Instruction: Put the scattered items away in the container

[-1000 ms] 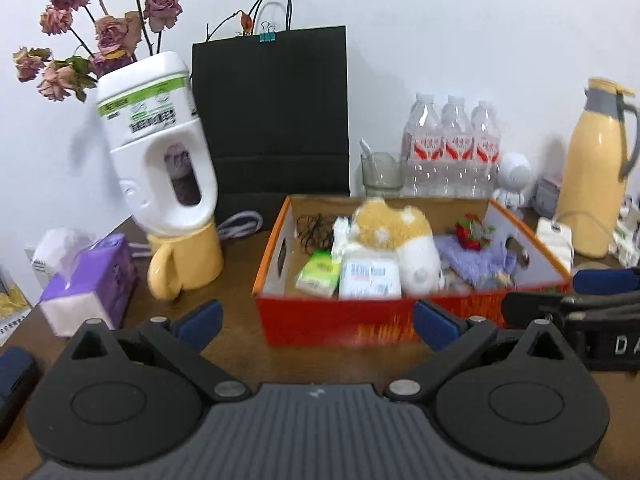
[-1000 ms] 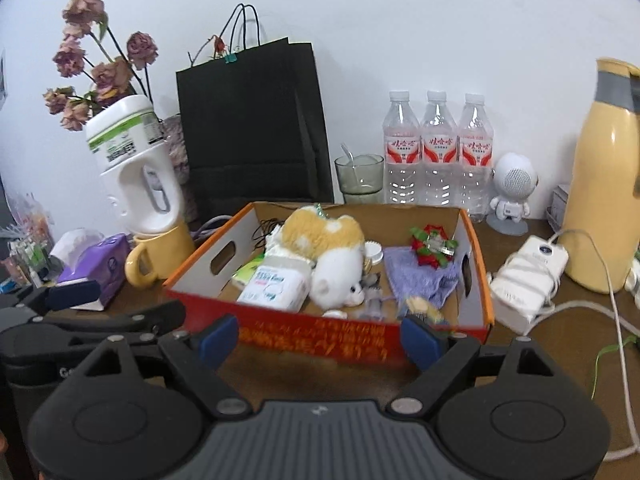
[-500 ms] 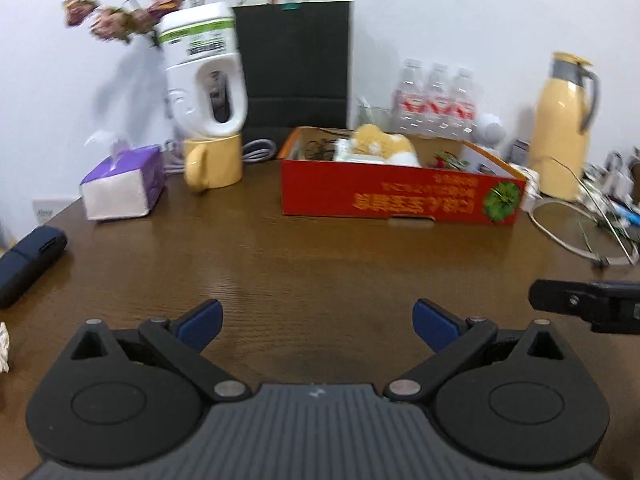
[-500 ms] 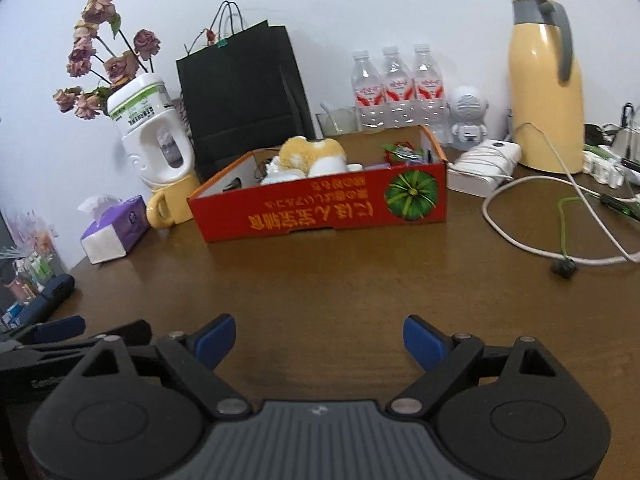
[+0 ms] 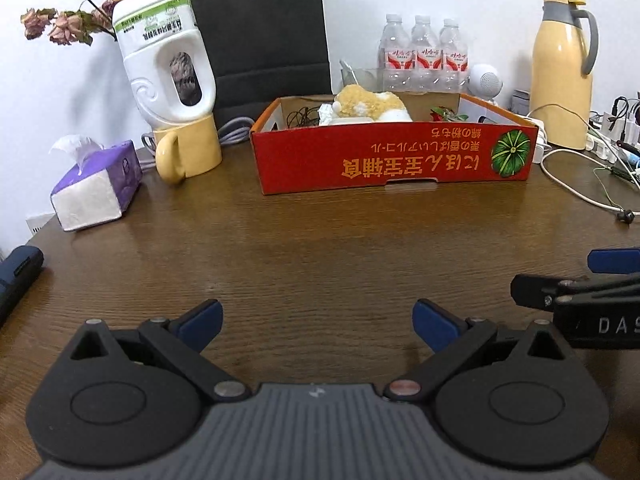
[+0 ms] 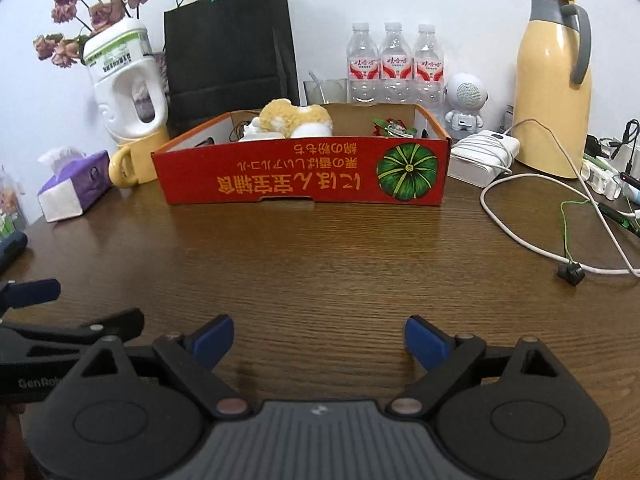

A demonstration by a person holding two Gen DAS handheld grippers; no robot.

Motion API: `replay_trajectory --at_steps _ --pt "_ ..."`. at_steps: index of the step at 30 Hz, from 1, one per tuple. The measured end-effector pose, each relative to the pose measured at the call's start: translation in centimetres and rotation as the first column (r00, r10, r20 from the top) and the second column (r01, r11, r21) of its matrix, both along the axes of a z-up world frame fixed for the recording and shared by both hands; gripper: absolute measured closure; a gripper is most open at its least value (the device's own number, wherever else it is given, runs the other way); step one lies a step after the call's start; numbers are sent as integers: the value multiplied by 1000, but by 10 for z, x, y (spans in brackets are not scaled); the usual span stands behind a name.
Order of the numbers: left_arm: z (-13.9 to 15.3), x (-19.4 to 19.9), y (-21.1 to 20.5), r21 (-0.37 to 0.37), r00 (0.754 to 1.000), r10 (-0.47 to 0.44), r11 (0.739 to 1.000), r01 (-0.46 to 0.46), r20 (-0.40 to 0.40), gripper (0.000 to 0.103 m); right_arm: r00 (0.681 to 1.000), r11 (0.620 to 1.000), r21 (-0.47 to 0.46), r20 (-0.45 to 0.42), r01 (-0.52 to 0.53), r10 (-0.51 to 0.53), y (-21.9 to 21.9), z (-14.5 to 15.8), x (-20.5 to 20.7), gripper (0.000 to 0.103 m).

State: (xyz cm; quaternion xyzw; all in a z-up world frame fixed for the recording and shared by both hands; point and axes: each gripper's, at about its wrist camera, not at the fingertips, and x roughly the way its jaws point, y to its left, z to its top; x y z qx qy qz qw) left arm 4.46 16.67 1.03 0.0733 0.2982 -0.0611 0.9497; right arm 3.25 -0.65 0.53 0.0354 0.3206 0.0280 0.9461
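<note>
At the far left of the bench, a dark blue case is being left at the edge, and a purple tissue box and a yellow mug carrying an upturned white jug are being kept beside the red box. The left claw is being held low over bare wood with its blue pads wide apart and nothing between them. A second ago both claws were being held right above the red box, looking down into it; now they are being drawn well back toward the near edge, so the box is being seen from its printed front wall only. Inside it, a plush toy, a white packet and a red-and-green trinket are being shown above the rim. The right claw is likewise being held wide and empty, just beside the left one. Further right, a white charger, loose cables and a yellow thermos are being left standing well apart from the box. The open stretch of wood in front is being shown with nothing scattered on it, so the tidying is being judged as most likely finished, with the withdrawal marking its close.
</note>
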Motion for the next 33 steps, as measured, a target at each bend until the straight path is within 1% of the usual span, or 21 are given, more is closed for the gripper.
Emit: replay_trajectory --at_steps 3,6,9,10,11,14,33 --pt "-3 6 0 2 999 2 1000 -2 -39 0 1000 1000 -18 -14 -2 2 2 -2 3 10" --pt "-5 9 3 -19 998 10 1000 -11 -61 0 1000 999 -33 -18 3 -3 3 -4 3 10" --pt "-6 11 5 -42 997 12 999 -15 -77 0 1000 999 -35 -25 6 -7 3 -4 3 5" --pt "-7 12 7 -54 996 14 998 -18 -83 0 999 999 -37 -32 7 -8 3 -4 4 0" --pt "-8 13 9 -71 996 14 997 -21 -91 0 999 999 -40 -38 8 -10 3 -5 4 0" --pt "-8 13 9 -70 996 16 997 -23 -91 0 999 997 -69 -47 15 -19 7 -5 3 0" --pt "-8 14 9 -75 996 5 997 -12 -93 0 999 997 -71 -48 22 -26 6 -6 2 0"
